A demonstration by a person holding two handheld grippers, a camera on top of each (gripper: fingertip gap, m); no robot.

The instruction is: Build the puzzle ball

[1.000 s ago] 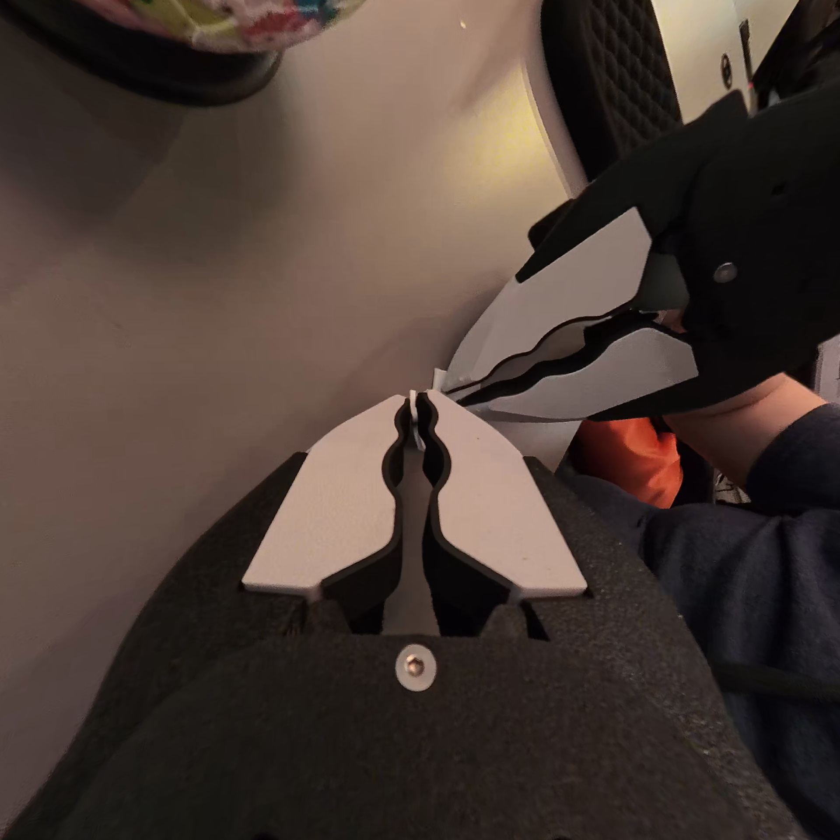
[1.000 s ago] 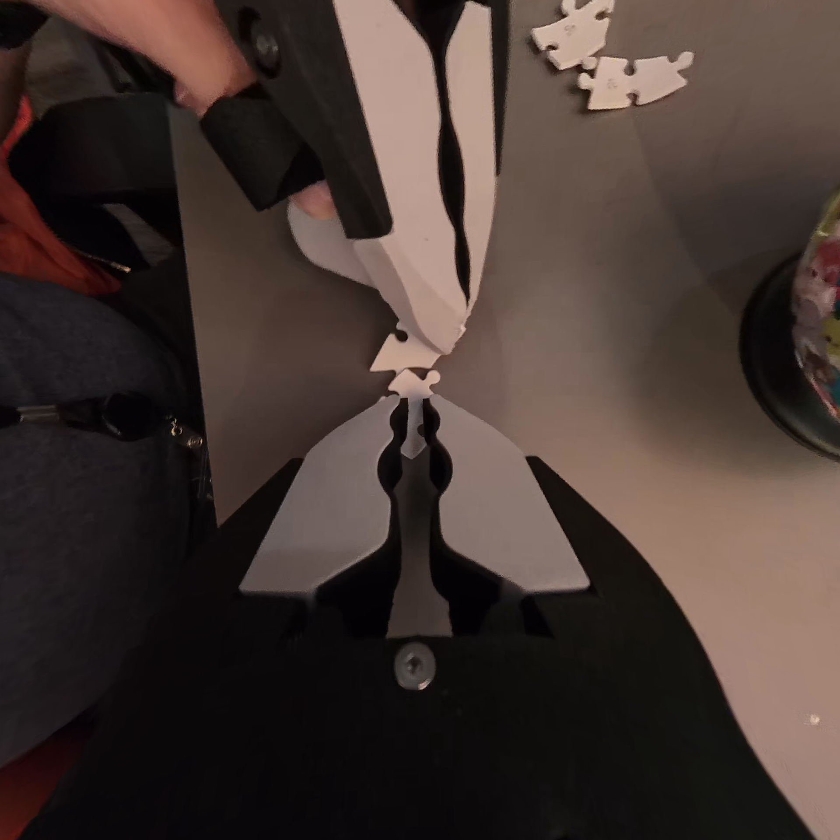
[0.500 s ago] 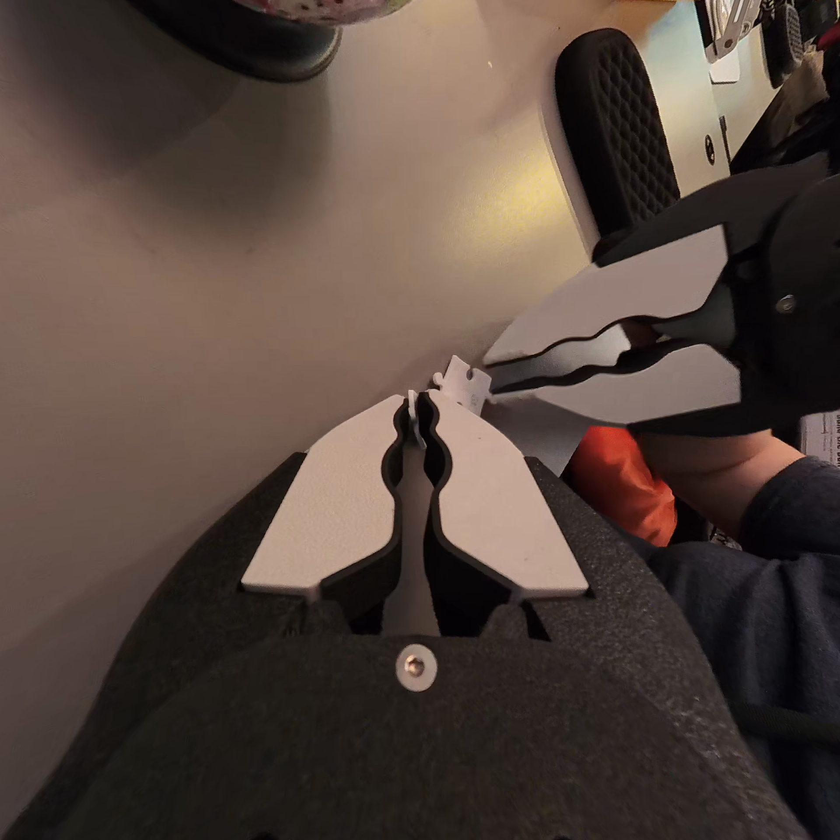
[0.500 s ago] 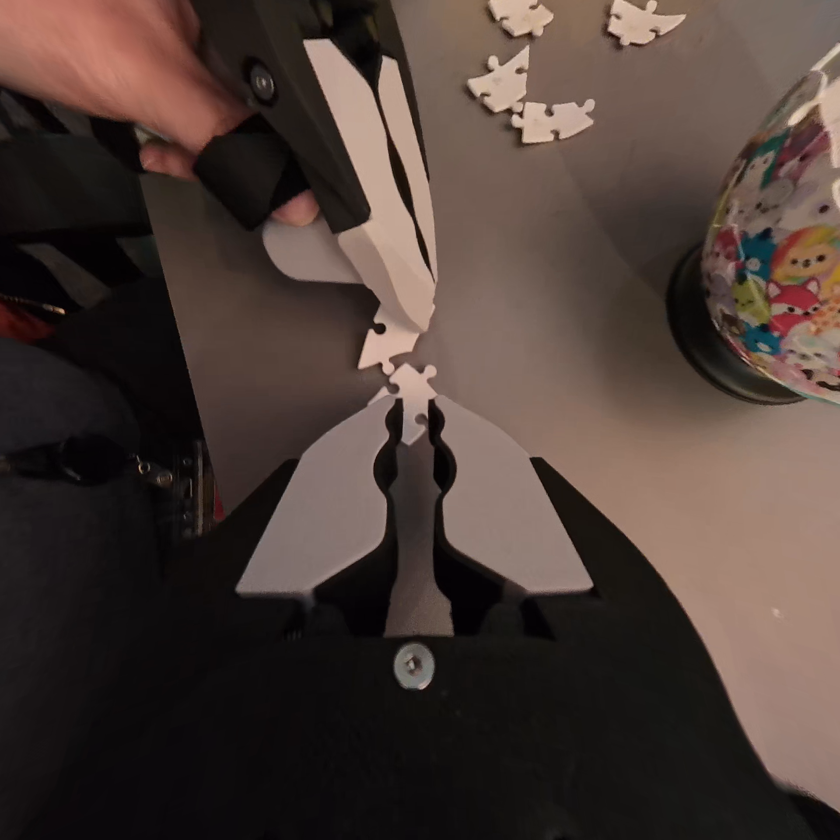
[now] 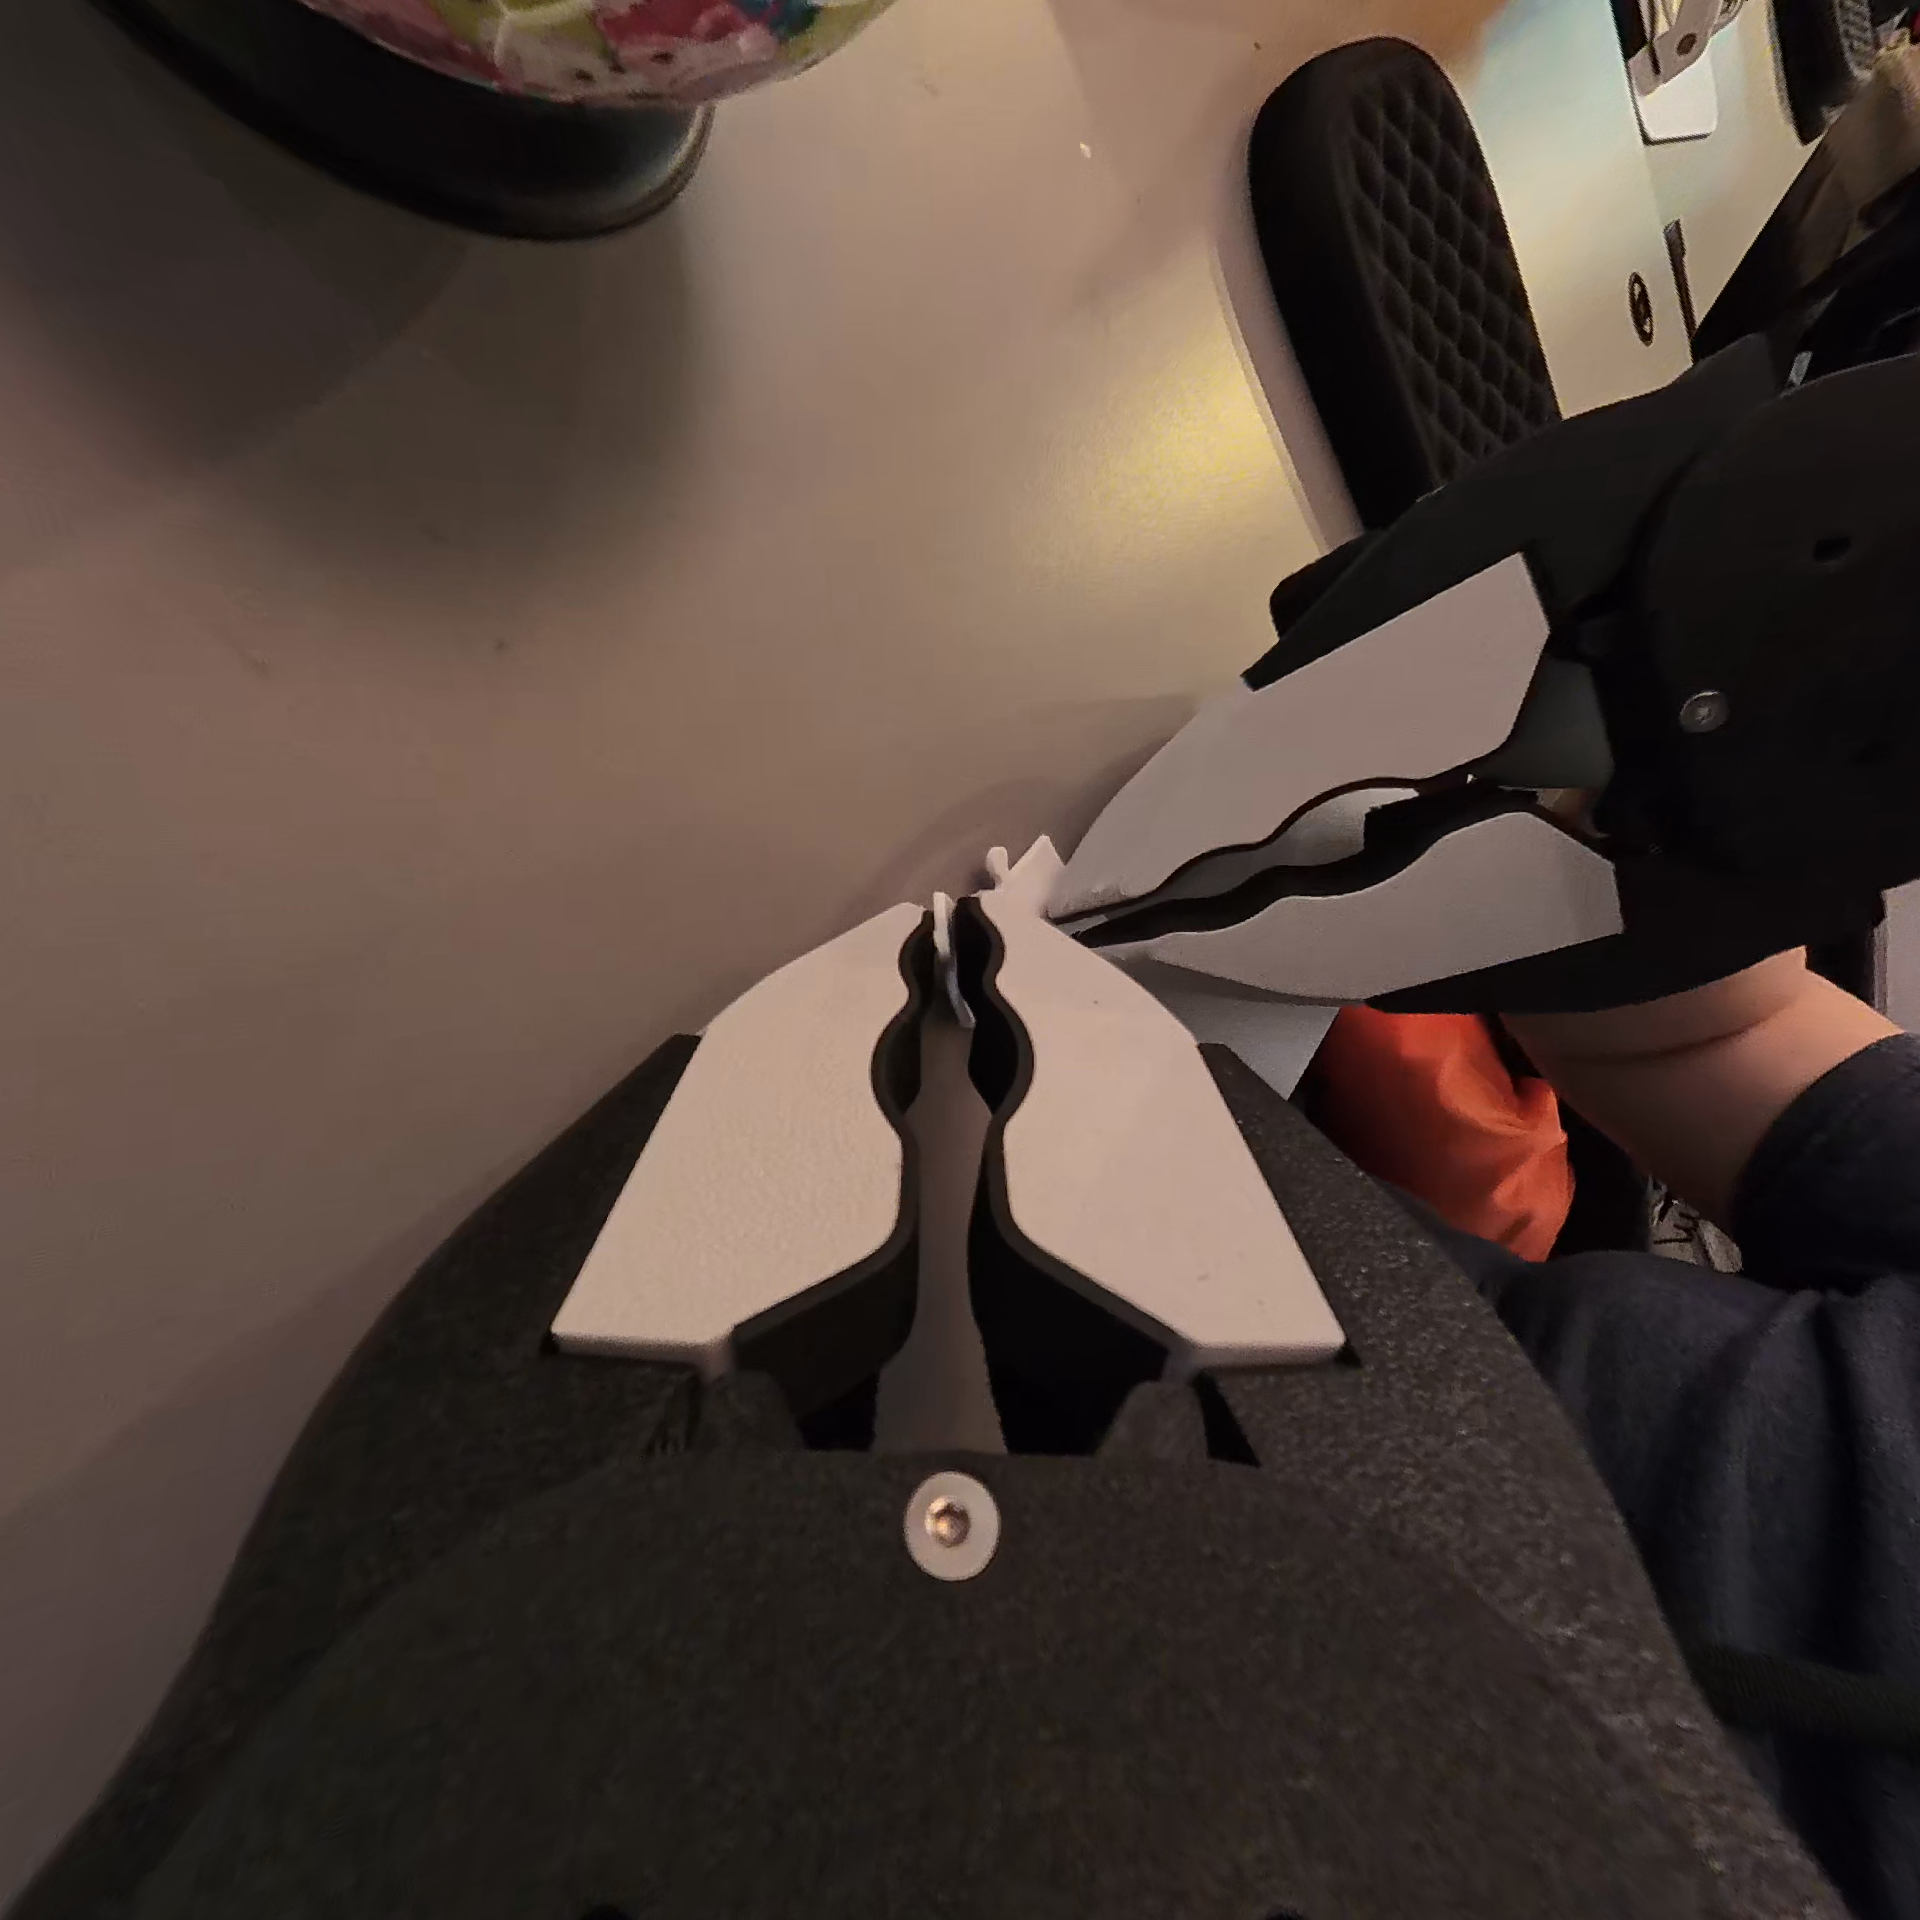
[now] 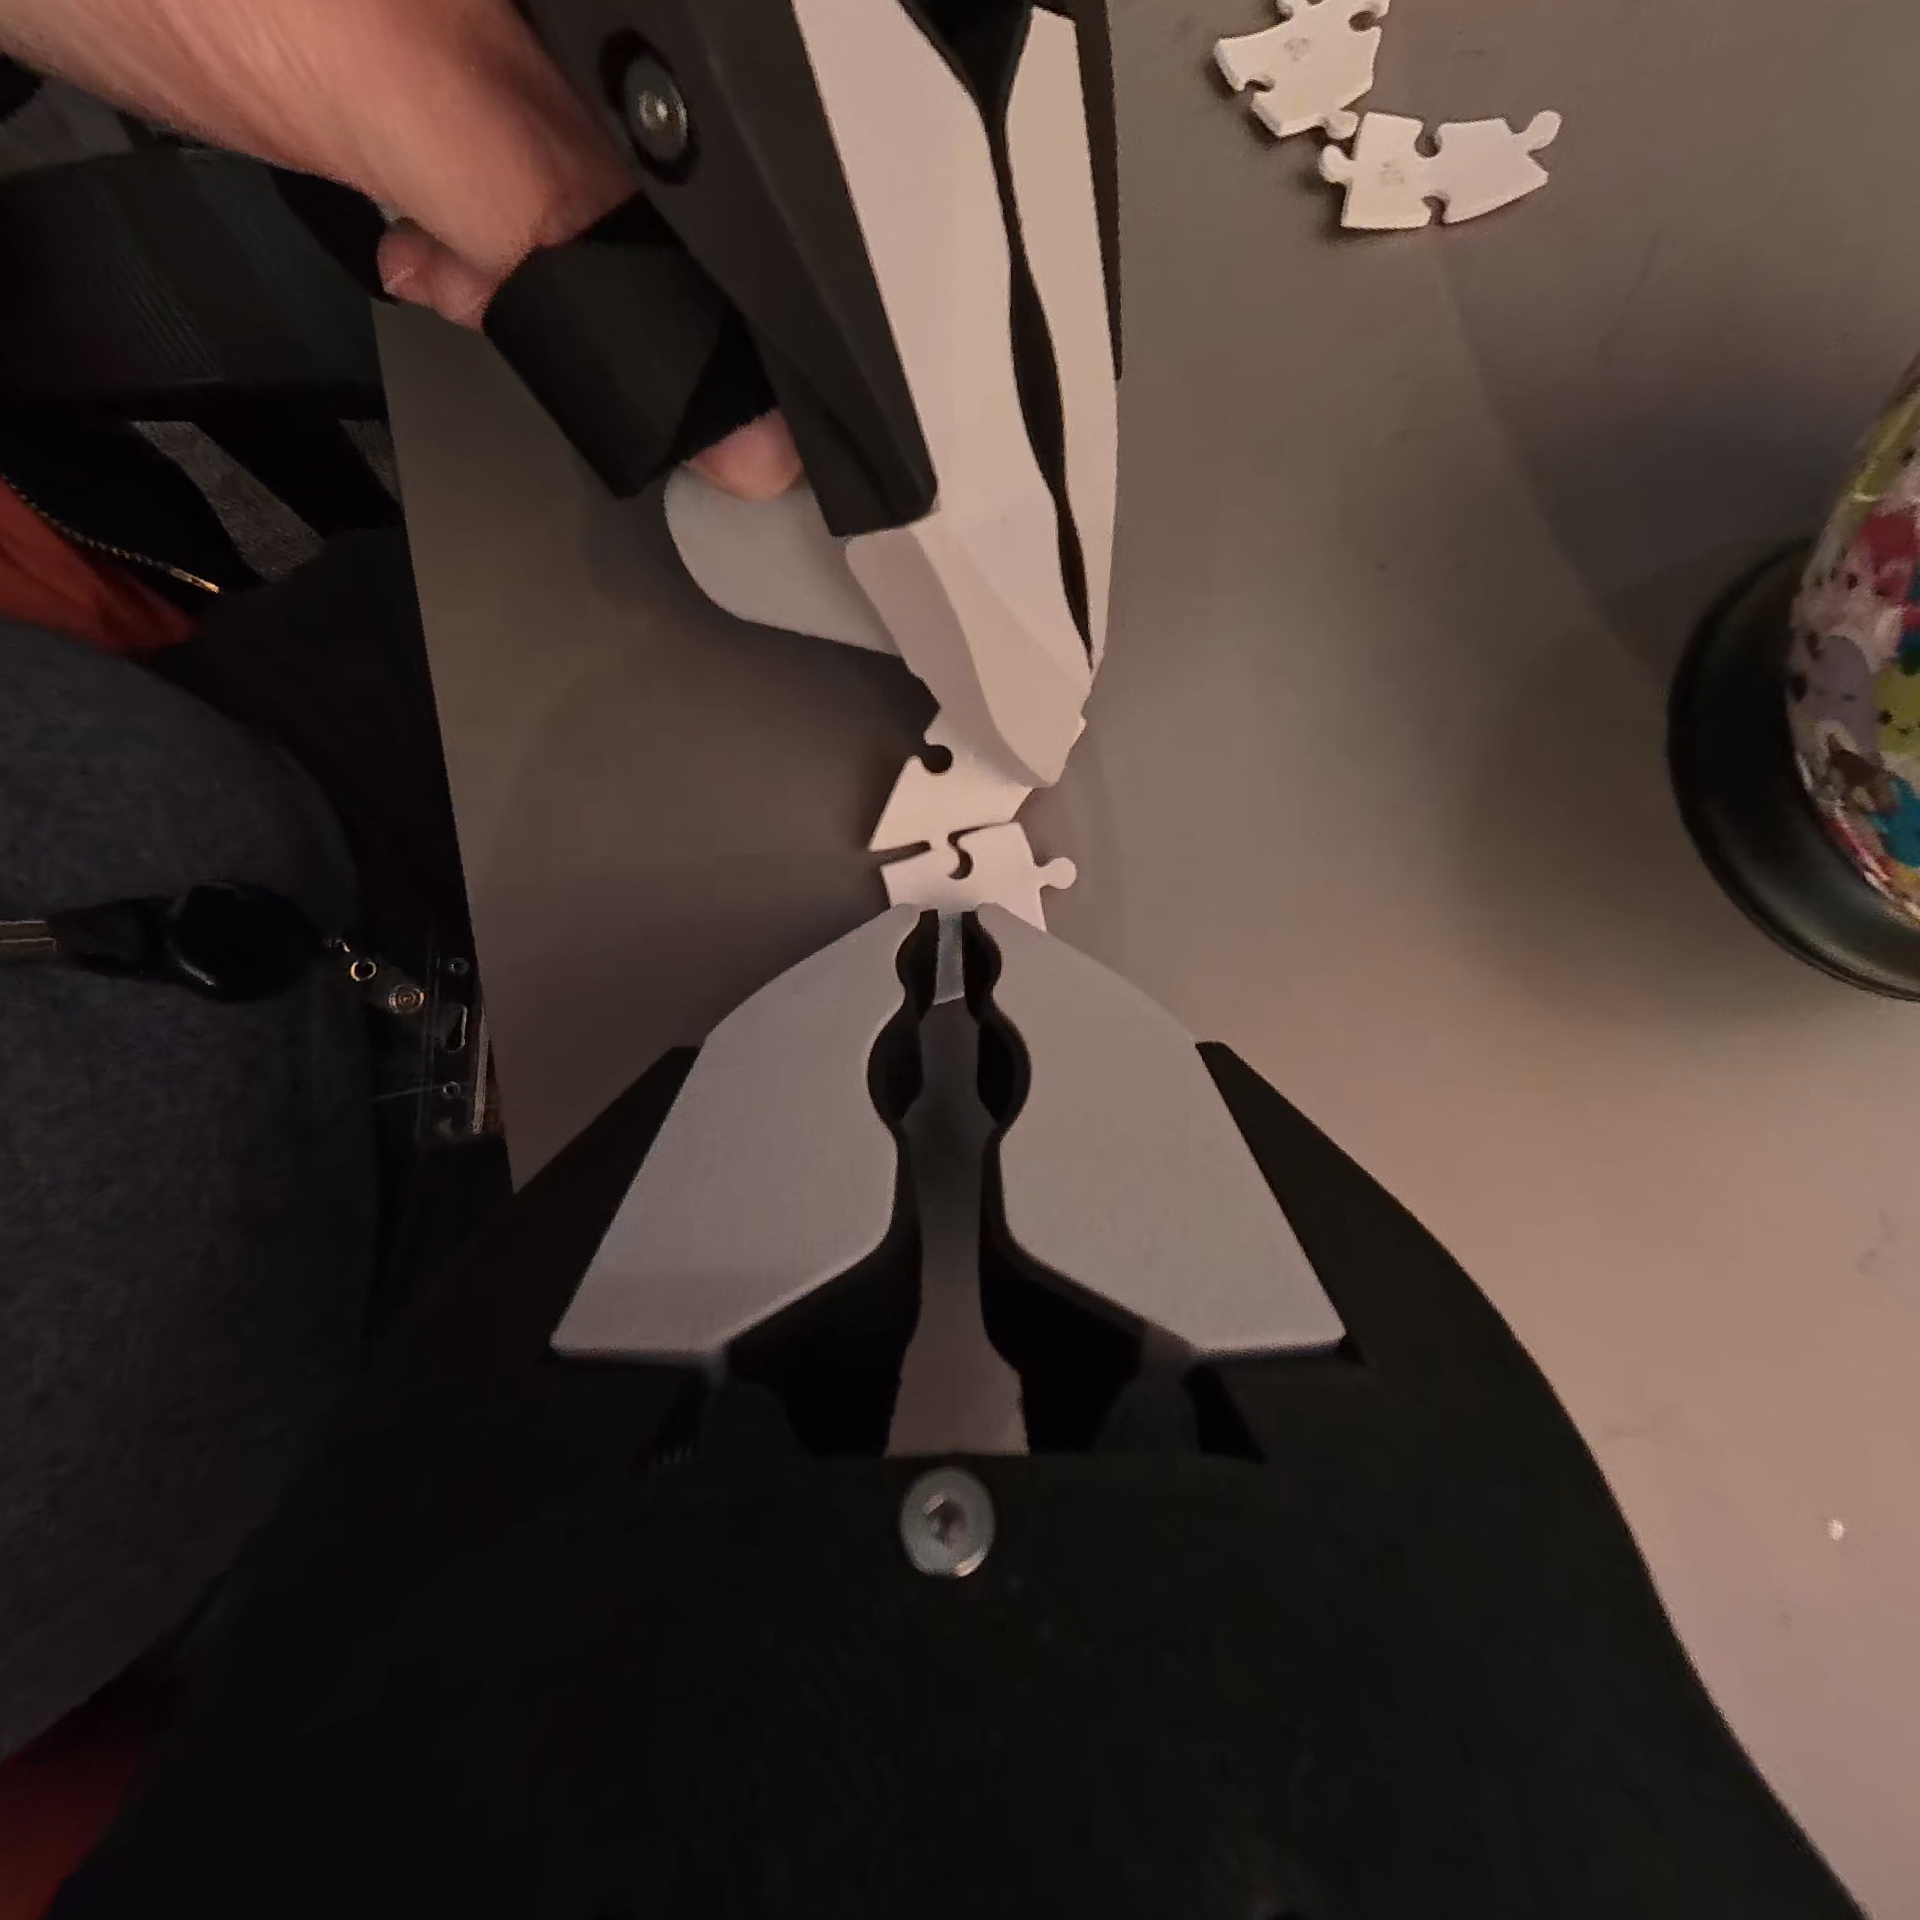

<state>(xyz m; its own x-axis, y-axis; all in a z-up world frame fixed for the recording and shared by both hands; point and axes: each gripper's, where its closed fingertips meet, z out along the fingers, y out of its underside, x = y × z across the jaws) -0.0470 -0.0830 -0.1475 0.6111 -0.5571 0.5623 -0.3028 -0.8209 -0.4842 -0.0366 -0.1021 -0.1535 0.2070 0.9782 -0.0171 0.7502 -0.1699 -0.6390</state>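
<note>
Two white puzzle pieces, one pinched in the left tongs (image 6: 1049, 769) and one in the right tongs (image 6: 951, 925), are being joined above the table (image 6: 1351, 727); the tab must be pressed fully home. The ball (image 6: 1860, 665) stands apart.

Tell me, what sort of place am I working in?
Probably an office or lab desk: a plain grey tabletop, a padded chair armrest at its edge, and a seated person's lap beside it.

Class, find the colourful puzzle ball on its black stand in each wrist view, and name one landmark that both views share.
Left wrist view: colourful puzzle ball on its black stand, top left corner, cropped.
Right wrist view: same ball, right edge, mid-height, cropped.
Shared landmark: the two white puzzle pieces meeting between both grippers' tips.
</note>
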